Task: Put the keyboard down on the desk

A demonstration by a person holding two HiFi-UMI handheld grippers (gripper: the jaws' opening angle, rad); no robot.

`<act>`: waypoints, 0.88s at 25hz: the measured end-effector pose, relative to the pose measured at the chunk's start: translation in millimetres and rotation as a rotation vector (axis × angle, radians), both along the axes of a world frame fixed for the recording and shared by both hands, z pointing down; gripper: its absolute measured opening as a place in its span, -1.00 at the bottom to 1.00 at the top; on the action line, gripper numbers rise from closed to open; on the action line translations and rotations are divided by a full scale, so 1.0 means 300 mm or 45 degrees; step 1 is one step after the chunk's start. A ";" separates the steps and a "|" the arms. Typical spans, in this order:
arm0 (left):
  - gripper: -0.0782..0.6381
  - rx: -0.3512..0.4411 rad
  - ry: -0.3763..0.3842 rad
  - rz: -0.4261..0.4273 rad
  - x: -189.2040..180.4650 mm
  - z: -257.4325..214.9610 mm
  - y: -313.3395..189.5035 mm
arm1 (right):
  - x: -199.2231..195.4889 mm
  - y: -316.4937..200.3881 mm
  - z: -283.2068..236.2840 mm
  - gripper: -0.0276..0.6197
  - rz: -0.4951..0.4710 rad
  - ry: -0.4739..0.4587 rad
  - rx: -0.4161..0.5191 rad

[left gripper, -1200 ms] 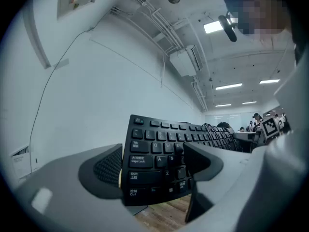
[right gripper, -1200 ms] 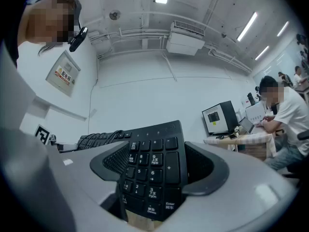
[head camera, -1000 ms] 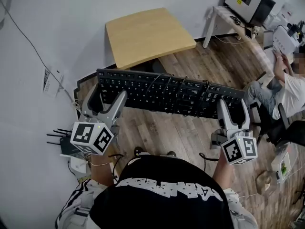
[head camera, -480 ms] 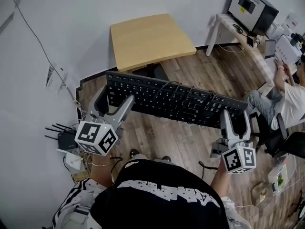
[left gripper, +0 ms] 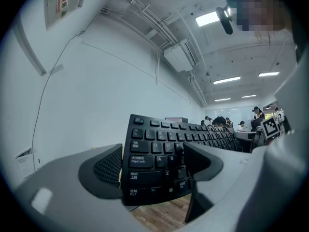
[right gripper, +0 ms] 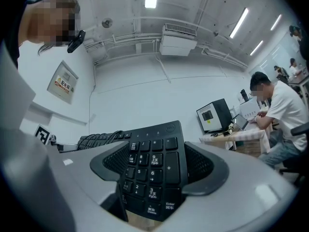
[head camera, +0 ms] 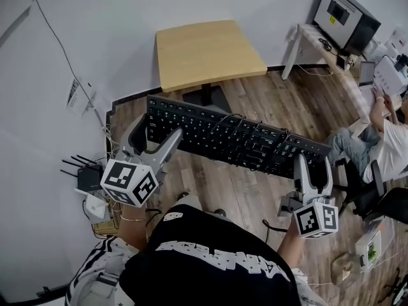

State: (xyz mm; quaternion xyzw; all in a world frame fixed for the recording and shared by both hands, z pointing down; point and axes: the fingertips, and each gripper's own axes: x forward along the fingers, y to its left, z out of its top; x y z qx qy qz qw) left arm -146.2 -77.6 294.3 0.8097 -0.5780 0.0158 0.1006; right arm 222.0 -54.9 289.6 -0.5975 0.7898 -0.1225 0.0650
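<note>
Wood plank floor [head camera: 255, 101] and a white wall [head camera: 115, 18] make up the room, with a small light-wood desk [head camera: 207, 51] pushed against that wall. Black full-size keyboard [head camera: 229, 136] isn't on the desk: it's up in the air on the person's side of it, well short of the desk top, running long-ways and a bit slanted, with its cable [head camera: 237, 121] looped over the keys. Left gripper [head camera: 159, 127] is clamped on the Ctrl/Shift end, one jaw on the key face and one behind it. Right gripper [head camera: 312, 166] is pinching the numpad end the same way, so both ends are held. Off to the left of the desk there's a black router [head camera: 86, 177] on the floor by the wall, and to the right of the desk someone in a white shirt [head camera: 392, 139] sits by a monitor [head camera: 347, 11].
</note>
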 end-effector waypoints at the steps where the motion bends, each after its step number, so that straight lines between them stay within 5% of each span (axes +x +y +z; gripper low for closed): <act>1: 0.28 0.003 -0.005 0.001 0.004 0.007 -0.006 | 0.004 -0.004 0.014 0.20 0.000 -0.006 -0.001; 22: 0.28 0.041 0.075 0.083 0.025 0.097 -0.056 | 0.015 0.031 0.031 0.20 0.090 0.073 0.035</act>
